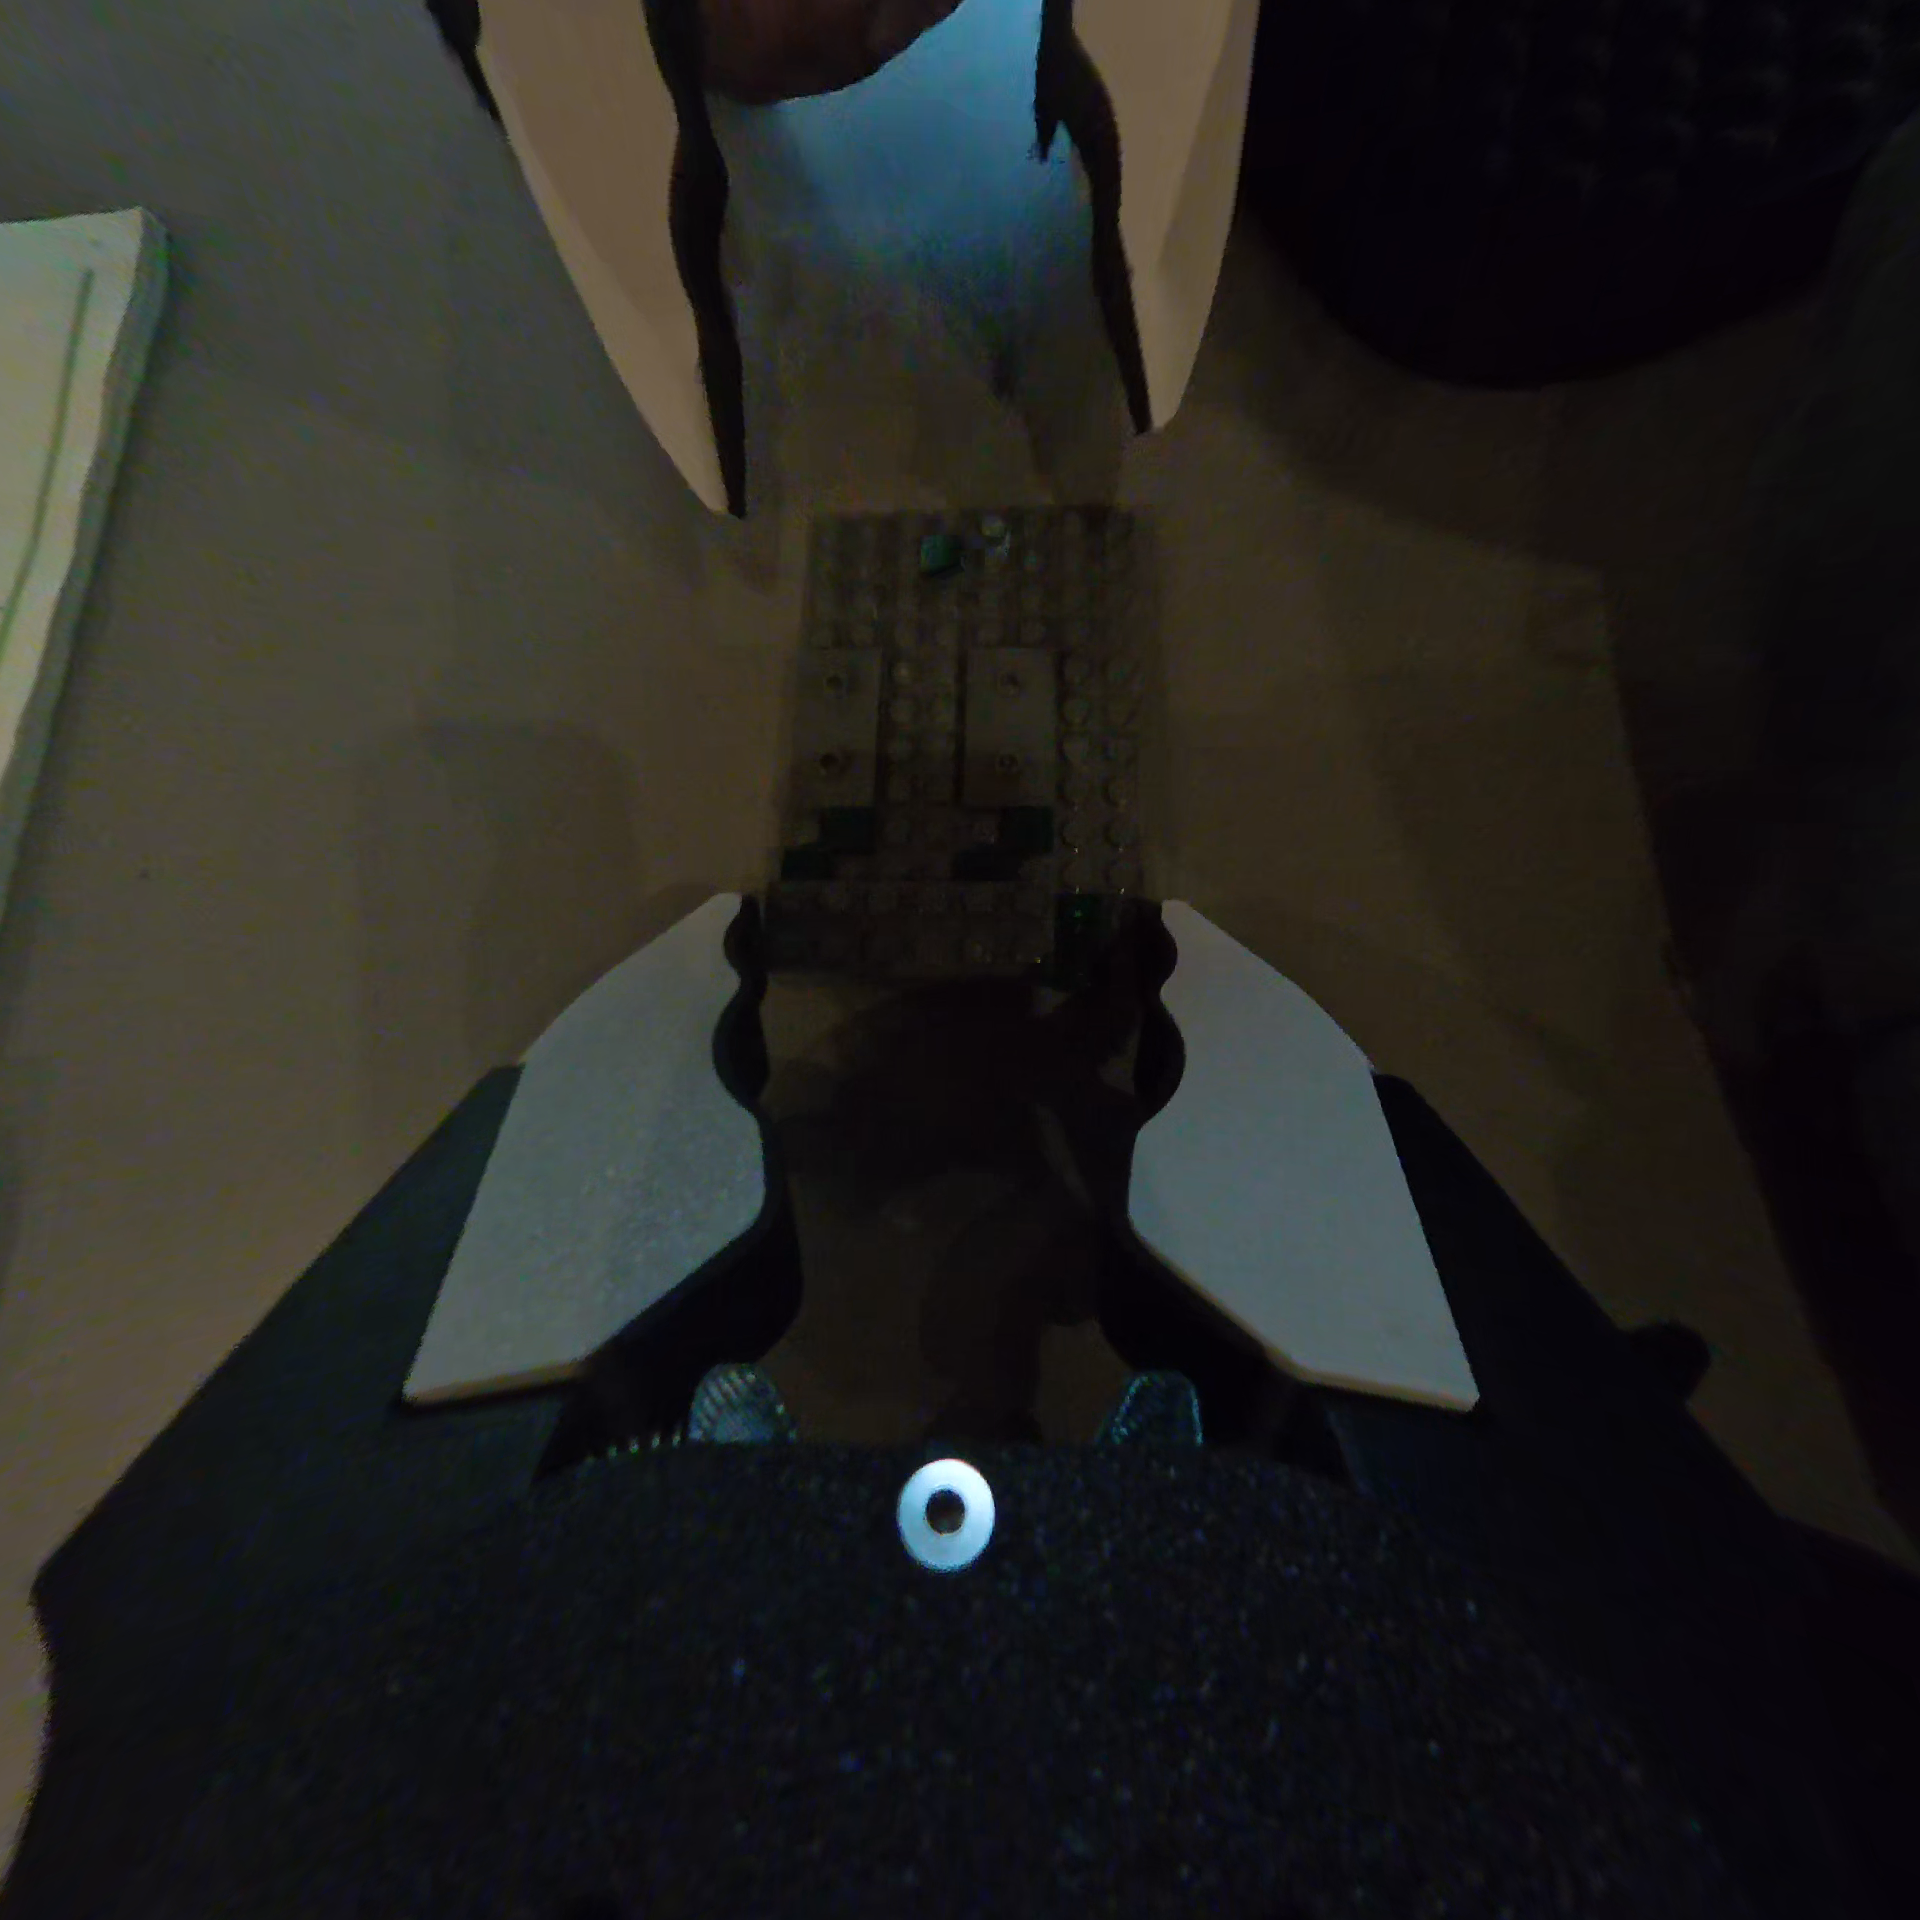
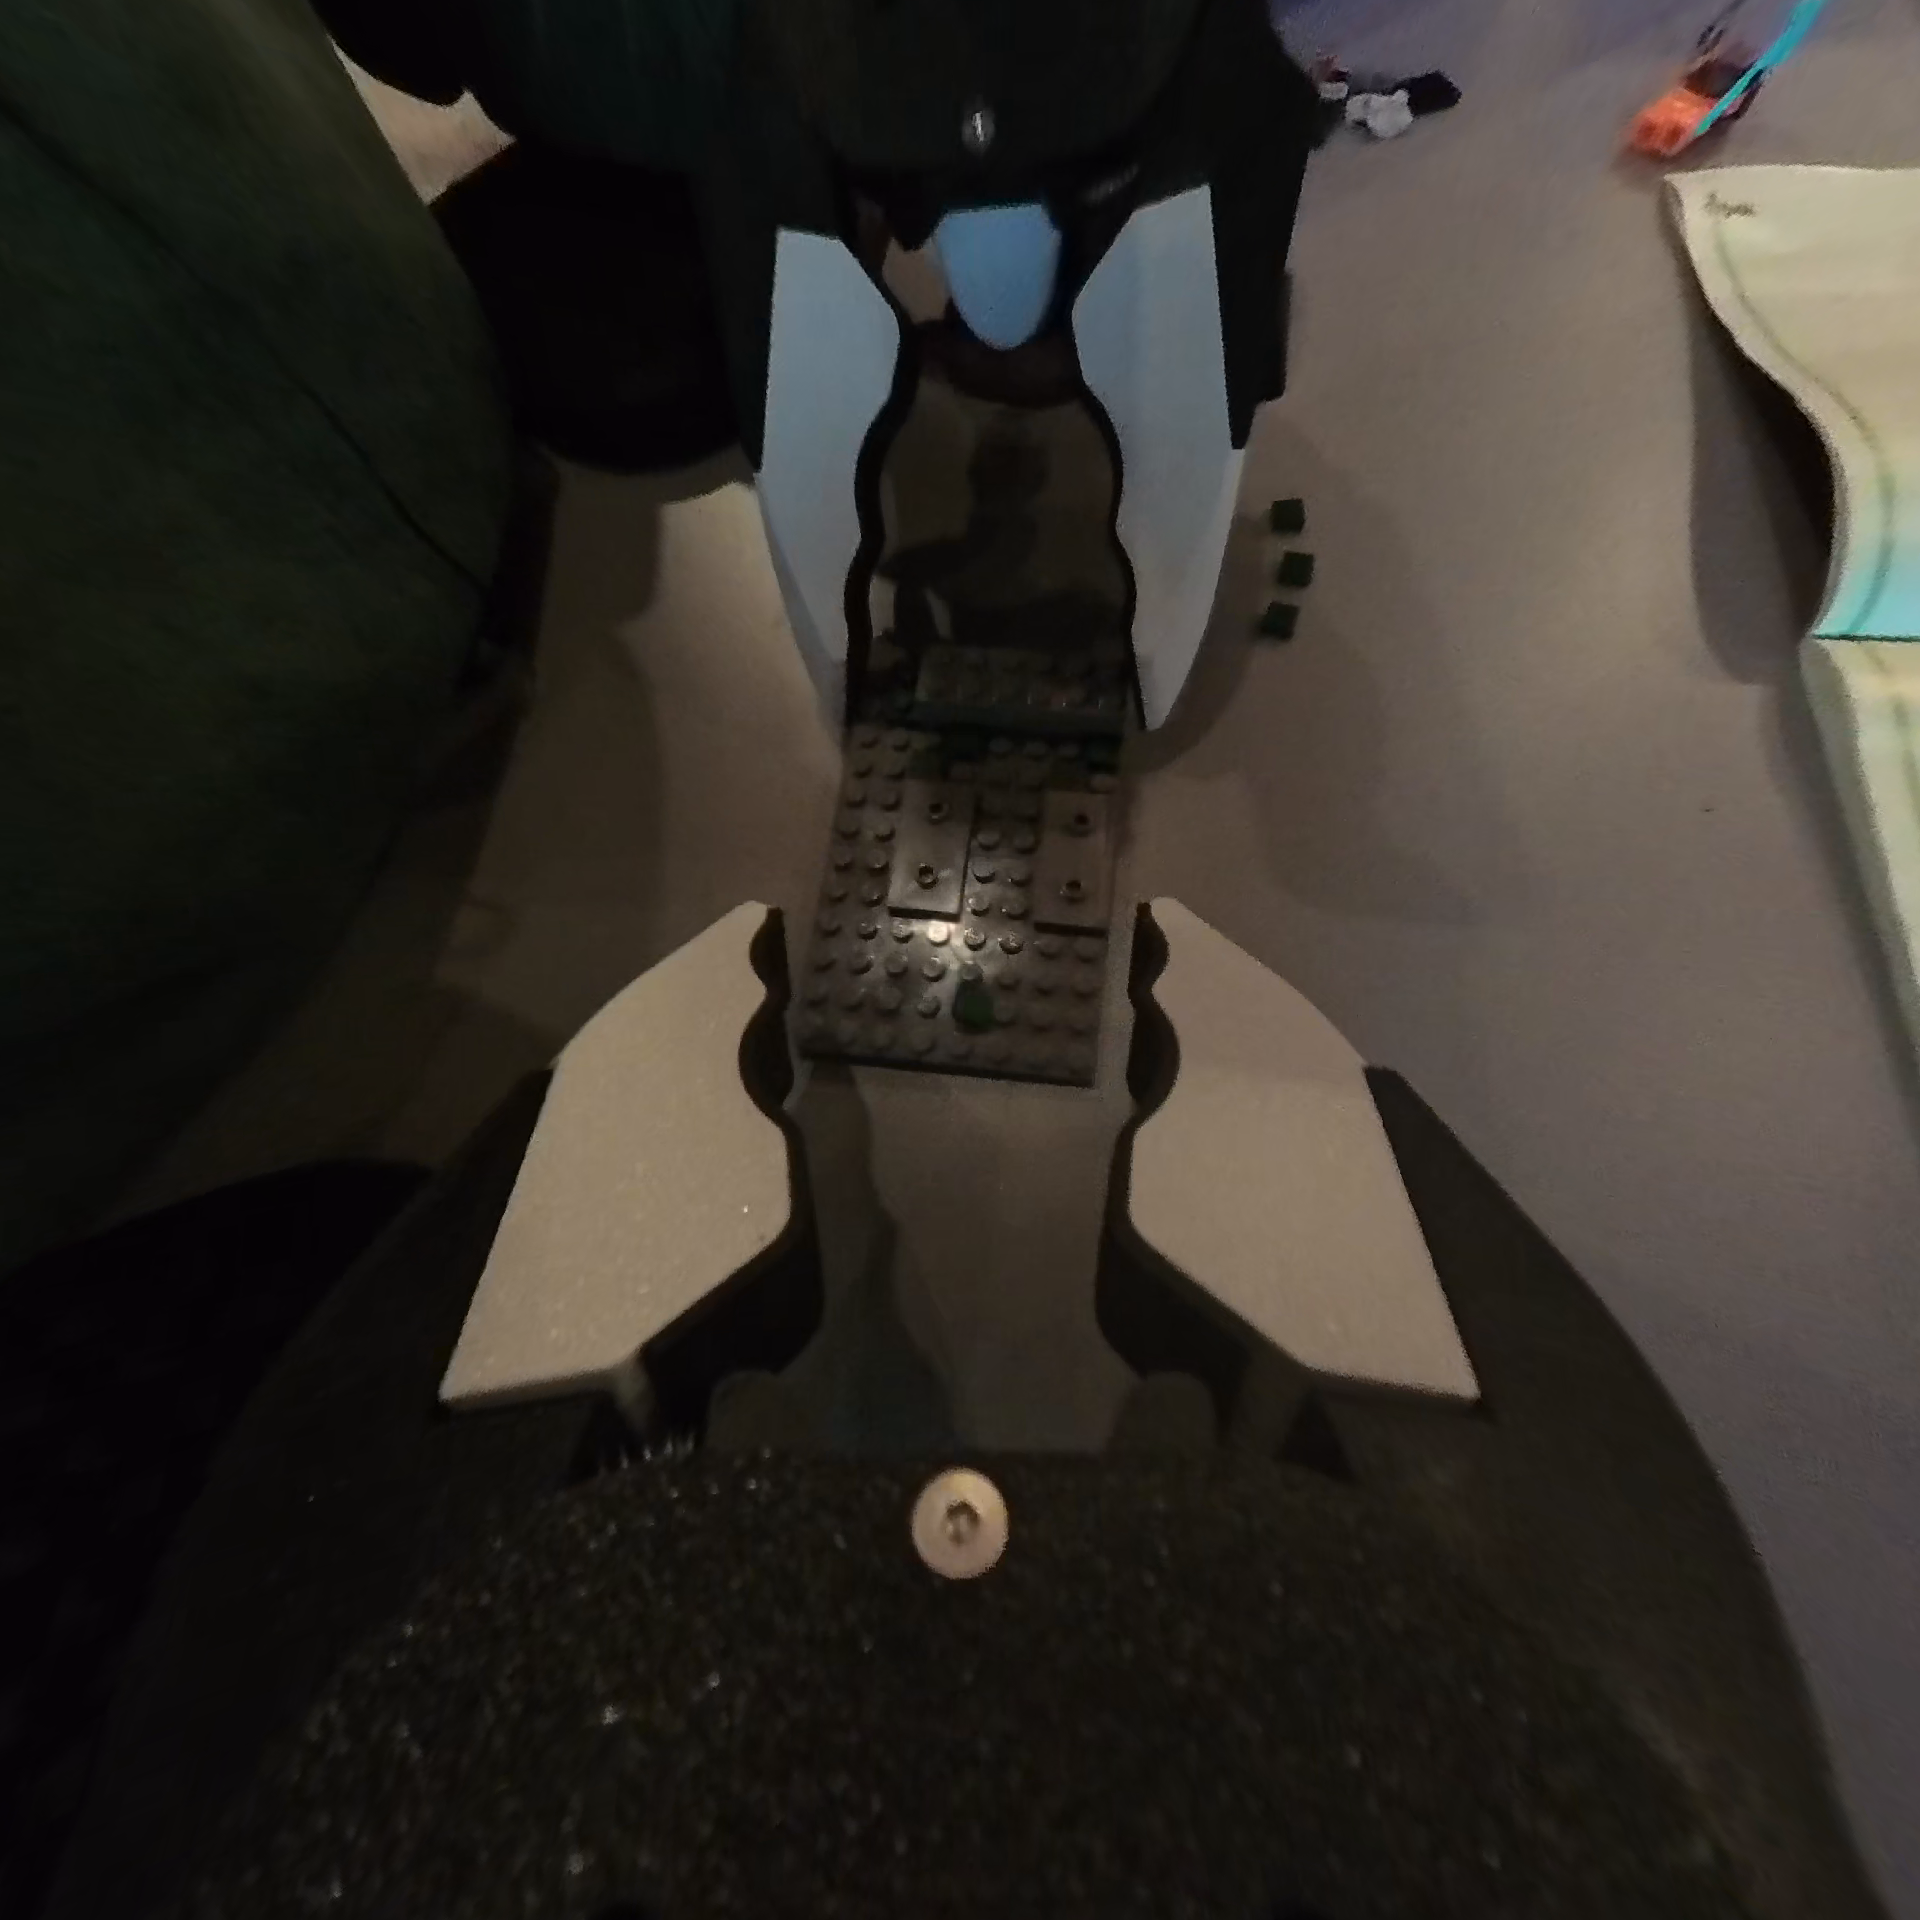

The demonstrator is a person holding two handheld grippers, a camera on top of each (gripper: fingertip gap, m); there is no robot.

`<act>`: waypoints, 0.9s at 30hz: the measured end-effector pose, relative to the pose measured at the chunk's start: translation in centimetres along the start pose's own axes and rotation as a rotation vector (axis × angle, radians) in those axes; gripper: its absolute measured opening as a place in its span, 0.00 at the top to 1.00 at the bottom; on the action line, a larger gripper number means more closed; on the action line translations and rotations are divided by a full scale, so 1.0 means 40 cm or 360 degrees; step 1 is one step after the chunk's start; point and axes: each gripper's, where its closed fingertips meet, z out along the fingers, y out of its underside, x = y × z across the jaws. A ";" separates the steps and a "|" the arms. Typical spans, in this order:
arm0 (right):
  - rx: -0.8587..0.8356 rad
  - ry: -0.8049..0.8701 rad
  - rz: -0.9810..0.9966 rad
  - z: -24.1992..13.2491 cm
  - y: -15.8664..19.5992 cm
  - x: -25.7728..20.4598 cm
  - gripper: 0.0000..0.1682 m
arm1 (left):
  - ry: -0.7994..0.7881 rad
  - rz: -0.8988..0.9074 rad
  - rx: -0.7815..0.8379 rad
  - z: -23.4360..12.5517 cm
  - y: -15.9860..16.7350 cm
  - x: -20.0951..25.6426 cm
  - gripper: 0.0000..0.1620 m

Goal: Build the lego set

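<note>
Grey studded lego plate (image 1: 961, 727) lies flat on a pale beige surface (image 1: 468, 727), dim light throughout. Left wrist view, left to right: a white booklet (image 1: 62, 436) at the left edge, well apart from the plate; then the left gripper (image 1: 951, 925), fingers spread, tips at the two near corners of the plate, touching or only just beside it, can't tell in this light, and nothing visibly pinched between them. The plate carries two smooth grey tiles (image 1: 840, 722) side by side, a few dark green pieces (image 1: 847, 831) near its close end and one small green piece (image 1: 940, 551) at the far end. Opposite, the right gripper (image 1: 935, 468) points in from the top, fingers apart and tips near the plate's far corners; the right tip overlaps the corner in view, the left tip sits clear. A dark round shape (image 1: 1558, 187) sits top right, too dark to identify. Right wrist view, left to right: dark green fabric mass (image 2: 208, 416) fills the left; the right gripper (image 2: 951, 930) straddles the plate (image 2: 883, 904) with open fingers, its inner pads just beside the plate's sides, contact unclear. A small green stud piece (image 2: 971, 1006) sits on the near end. The left gripper (image 2: 987, 717) faces in at the far end. Three small dark green bricks (image 2: 1283, 566) lie in a line on the surface just right of it. The open booklet (image 2: 1860, 582) is at the right edge, with small coloured bits (image 2: 1673, 120) top right.
</note>
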 end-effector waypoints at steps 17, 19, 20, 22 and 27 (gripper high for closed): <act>-0.0383 0.0221 -0.0034 0.012 0.057 0.002 0.91 | -0.0040 0.0031 0.0029 0.003 0.003 0.006 0.57; -0.0397 0.0207 -0.0004 0.015 0.061 0.003 0.91 | -0.0040 0.0029 0.0029 0.003 0.003 0.006 0.57; -0.0401 0.0197 0.0006 0.017 0.062 0.002 0.91 | -0.0043 0.0032 0.0028 0.003 0.003 0.006 0.57; -0.0426 0.0190 0.0014 0.019 0.066 0.002 0.92 | -0.0048 0.0040 0.0030 0.003 0.002 0.006 0.57; -0.0448 0.0159 0.0061 0.025 0.072 0.001 0.94 | -0.0052 0.0042 0.0052 0.005 -0.001 0.008 0.57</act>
